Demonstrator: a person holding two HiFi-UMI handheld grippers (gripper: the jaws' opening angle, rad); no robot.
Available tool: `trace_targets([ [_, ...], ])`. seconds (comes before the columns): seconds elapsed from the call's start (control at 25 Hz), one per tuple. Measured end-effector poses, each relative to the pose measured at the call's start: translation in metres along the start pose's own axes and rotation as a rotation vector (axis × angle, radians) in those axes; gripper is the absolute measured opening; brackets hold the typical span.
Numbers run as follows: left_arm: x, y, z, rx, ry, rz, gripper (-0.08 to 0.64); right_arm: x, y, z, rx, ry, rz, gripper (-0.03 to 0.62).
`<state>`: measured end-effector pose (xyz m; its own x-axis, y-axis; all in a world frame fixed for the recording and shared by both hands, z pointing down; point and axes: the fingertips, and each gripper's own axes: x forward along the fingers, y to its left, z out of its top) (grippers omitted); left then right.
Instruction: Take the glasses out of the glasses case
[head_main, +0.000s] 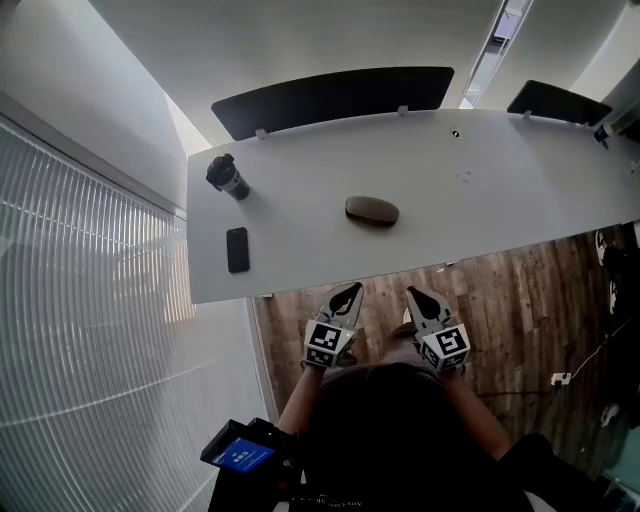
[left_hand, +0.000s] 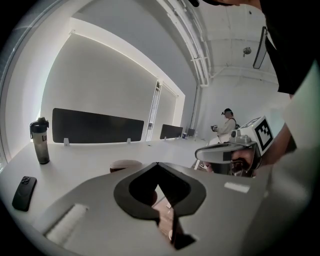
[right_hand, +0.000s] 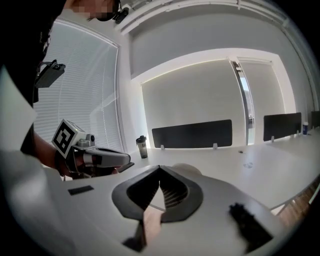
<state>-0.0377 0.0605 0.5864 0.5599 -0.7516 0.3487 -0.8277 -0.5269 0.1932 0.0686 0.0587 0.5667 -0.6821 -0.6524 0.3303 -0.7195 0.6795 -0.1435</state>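
A: Where is the glasses case?

B: The glasses case (head_main: 372, 210) lies shut on the white bench (head_main: 500, 180), about halfway between its near and far edges. It is a brown oval lying lengthwise from left to right, and nothing touches it.

A: And the two grippers?

B: They are side by side on the near side, over the wooden floor (head_main: 520, 300). The left gripper (head_main: 352, 290) and the right gripper (head_main: 412, 293) both point toward the bench, with their tips at about its near edge. Both are well apart from the case, which sits beyond them and roughly in line with the gap between the two.

A: How do the fingers stand?

B: They are pressed together on both grippers. In the left gripper view the fingers (left_hand: 95, 200) meet at the tip with nothing caught between them. The right gripper view shows the same, so neither gripper is carrying anything.

A: What else is on the bench?

B: A dark drink bottle (head_main: 228, 177) with a lid stands upright toward the far left corner. A black smartphone (head_main: 237, 249) lies flat just nearer, by the left edge. Both are well to the left of the case.

A: And around the bench?

B: A dark partition panel (head_main: 330, 98) runs along the far edge, and white blinds (head_main: 80, 300) cover the left wall. In the left gripper view another person (left_hand: 229, 122) stands far off in the room.
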Motion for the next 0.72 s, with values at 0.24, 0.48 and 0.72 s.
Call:
trace_targets([
  [0.24,0.033,0.012,0.013,-0.023,-0.023,0.069,0.002,0.031,-0.019,0.017,-0.059,0.047,0.082,0.008],
  [0.48,0.062,0.020,0.027,-0.055,-0.034,0.163,0.002,0.049,-0.041,0.036,-0.107,0.065,0.198,0.008],
  [0.72,0.100,0.012,0.042,-0.073,-0.054,0.210,0.002,0.049,-0.081,0.046,-0.105,0.070,0.240,0.008],
])
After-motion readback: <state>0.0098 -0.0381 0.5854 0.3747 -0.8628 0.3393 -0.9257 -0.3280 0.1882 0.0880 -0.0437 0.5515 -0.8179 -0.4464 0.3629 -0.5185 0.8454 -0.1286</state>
